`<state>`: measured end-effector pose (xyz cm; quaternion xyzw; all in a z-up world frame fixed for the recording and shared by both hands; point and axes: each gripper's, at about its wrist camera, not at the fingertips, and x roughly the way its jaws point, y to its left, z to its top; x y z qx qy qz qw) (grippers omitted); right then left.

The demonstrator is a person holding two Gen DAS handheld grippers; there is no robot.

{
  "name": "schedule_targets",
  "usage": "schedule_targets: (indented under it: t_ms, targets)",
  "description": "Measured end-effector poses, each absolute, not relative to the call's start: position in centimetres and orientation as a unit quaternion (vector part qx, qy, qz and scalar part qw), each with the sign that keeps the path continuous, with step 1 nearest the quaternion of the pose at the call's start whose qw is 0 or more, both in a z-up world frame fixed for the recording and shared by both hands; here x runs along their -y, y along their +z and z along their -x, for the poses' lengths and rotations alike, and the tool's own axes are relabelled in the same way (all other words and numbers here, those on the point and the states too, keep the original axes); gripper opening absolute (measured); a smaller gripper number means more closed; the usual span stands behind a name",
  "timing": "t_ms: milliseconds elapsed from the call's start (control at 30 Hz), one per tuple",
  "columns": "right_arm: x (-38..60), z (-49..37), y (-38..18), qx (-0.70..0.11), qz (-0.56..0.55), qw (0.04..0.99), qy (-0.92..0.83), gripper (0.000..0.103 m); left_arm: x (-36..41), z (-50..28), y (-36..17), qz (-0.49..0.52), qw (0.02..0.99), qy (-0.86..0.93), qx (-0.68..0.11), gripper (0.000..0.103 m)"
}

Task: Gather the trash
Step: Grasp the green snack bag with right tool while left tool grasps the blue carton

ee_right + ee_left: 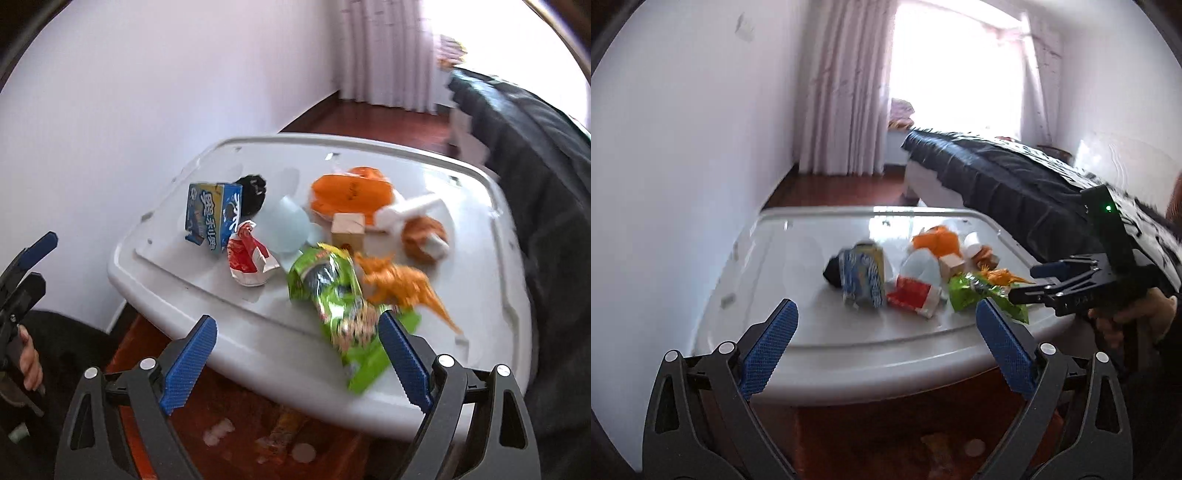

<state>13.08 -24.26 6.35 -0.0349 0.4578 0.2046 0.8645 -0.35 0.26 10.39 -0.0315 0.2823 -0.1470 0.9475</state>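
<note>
Right hand-held gripper [297, 334] hangs spread at the desk's [258, 339] near edge, lower frame, around a crumpled green snack bag [332, 295]; left hand-held gripper [886, 328] also spread.

I saw bare white lid [177, 280] along its near and left edges. Clustered trash crowded the centre; a green wrapper [332, 295] overhung the near edge, and the bed [1015, 177] hemmed the right.

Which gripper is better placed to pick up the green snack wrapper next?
Right, probably. The right gripper is open, with the green snack wrapper lying just ahead between its fingers at the lid's near edge. The left gripper, also open, faces the blue box instead.
</note>
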Motion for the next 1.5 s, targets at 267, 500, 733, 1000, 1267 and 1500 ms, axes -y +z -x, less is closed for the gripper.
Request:
schedule_targets:
  t_ms: [267,500,733,1000,1267,1500]
  targets:
    - [22.3,-17.6,1.7,-0.519,0.134,0.812,0.233,0.075,-2.3,-0.6,7.9,0.066,0.942,-0.12,-0.308,0.095]
    - [21.6,-19.4,-1.6,-0.562,0.143,0.777,0.245,0.046,-2.4,-1.0,7.3,0.063,0.938,-0.111,-0.323,0.095]
    - [23.2,-19.2,-0.7,-0.552,0.047,0.804,0.216,0.017,-1.2,-0.9,6.7,0.017,0.933,-0.116,-0.339,0.095]
    - [27.8,-13.0,5.0,-0.447,-0.191,0.856,0.177,0.017,-0.1,-4.3,6.4,0.036,0.92,-0.128,-0.368,0.094]
    - [27.9,-11.7,4.2,-0.446,-0.156,0.866,0.161,0.018,1.6,-12.9,4.6,0.054,0.91,-0.078,-0.404,0.095]
    - [26.8,-11.8,4.3,-0.442,-0.164,0.863,0.183,0.019,3.0,-17.0,3.3,0.01,0.911,-0.045,-0.409,0.095]
